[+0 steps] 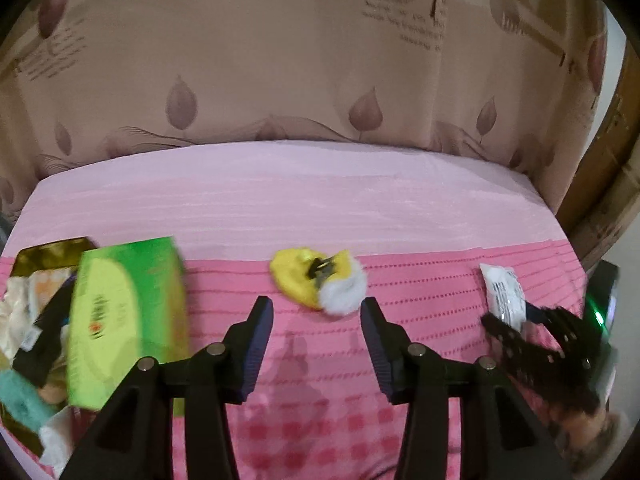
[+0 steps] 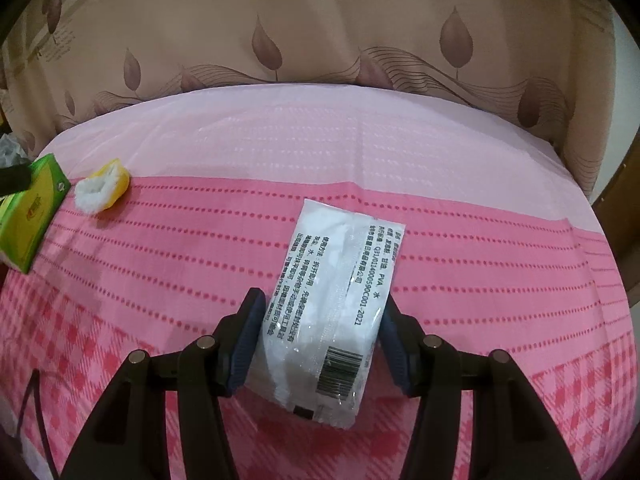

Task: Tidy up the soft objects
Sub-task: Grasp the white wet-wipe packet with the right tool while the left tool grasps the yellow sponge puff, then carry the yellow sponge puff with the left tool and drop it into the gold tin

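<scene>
A yellow plush toy [image 1: 296, 276] with a white fluffy end lies on the pink cloth [image 1: 320, 360], just beyond the tips of my left gripper [image 1: 317, 310]. That gripper is open with nothing between its fingers. The toy also shows at the far left [image 2: 102, 190] in the right wrist view. My right gripper [image 2: 323, 305] is shut on a white plastic packet [image 2: 340, 256] printed with black text and a barcode. The pads press on both long sides of the packet. From the left wrist view, the packet [image 1: 500, 292] and the right gripper [image 1: 520, 320] are at the right edge.
A green box [image 1: 128, 320] lies left of my left gripper and appears again [image 2: 32, 220] in the right view. Beside it, a gold-edged container [image 1: 36, 256] holds several soft items. A leaf-patterned curtain [image 1: 280, 80] hangs behind the bed. A dark cable [image 2: 36, 400] runs at lower left.
</scene>
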### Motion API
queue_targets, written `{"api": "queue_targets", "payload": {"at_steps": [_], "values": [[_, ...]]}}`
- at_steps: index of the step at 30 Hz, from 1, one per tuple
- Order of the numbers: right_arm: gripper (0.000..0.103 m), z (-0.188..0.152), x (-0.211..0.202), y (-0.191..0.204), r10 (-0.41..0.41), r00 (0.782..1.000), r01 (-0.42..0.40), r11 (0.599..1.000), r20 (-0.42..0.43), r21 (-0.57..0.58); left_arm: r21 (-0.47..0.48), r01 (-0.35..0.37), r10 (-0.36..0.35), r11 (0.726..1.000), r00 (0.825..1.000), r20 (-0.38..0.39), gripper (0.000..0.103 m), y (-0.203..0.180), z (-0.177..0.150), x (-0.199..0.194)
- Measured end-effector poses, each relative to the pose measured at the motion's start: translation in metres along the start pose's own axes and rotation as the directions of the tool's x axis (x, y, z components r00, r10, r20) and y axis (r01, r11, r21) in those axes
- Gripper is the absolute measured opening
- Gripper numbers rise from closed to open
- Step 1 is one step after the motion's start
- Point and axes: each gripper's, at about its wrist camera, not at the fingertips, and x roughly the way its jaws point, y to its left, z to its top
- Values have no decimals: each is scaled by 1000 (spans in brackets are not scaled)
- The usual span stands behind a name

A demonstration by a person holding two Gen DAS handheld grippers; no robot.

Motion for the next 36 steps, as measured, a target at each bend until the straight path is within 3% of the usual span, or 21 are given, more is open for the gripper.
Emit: {"api": "queue_targets", "payload": {"at_steps": [7, 14, 16, 19, 22, 30, 36], "values": [[52, -3, -1, -1, -2, 1000, 2, 1000, 17, -2, -14, -55, 54, 998, 998, -45, 46, -24, 9, 48], [54, -4, -1, -2, 5, 1000, -5, 1000, 17, 0, 3, -160, 160, 987, 985, -64, 47, -32, 16, 86], [54, -4, -1, -2, 7, 1000, -7, 1000, 17, 2, 15, -156, 156, 988, 985, -78, 46, -28, 14, 91], [54, -4, -1, -2, 8, 1000, -8, 1000, 17, 2, 18, -120, 121, 993, 990, -71, 28, -17, 8, 88], [54, -3, -1, -2, 9, 1000, -9, 1000, 17, 3, 29, -66, 68, 997, 994, -80, 21, -8, 5, 82], [54, -4, 0, -2, 9, 1000, -9, 1000, 17, 3, 71, -24, 30, 997, 997, -77, 19, -3, -11, 57], [54, -4, 0, -2, 9, 1000, -9, 1000, 17, 3, 81, -38, 43, 996, 997, -64, 19, -5, -18, 40]]}}
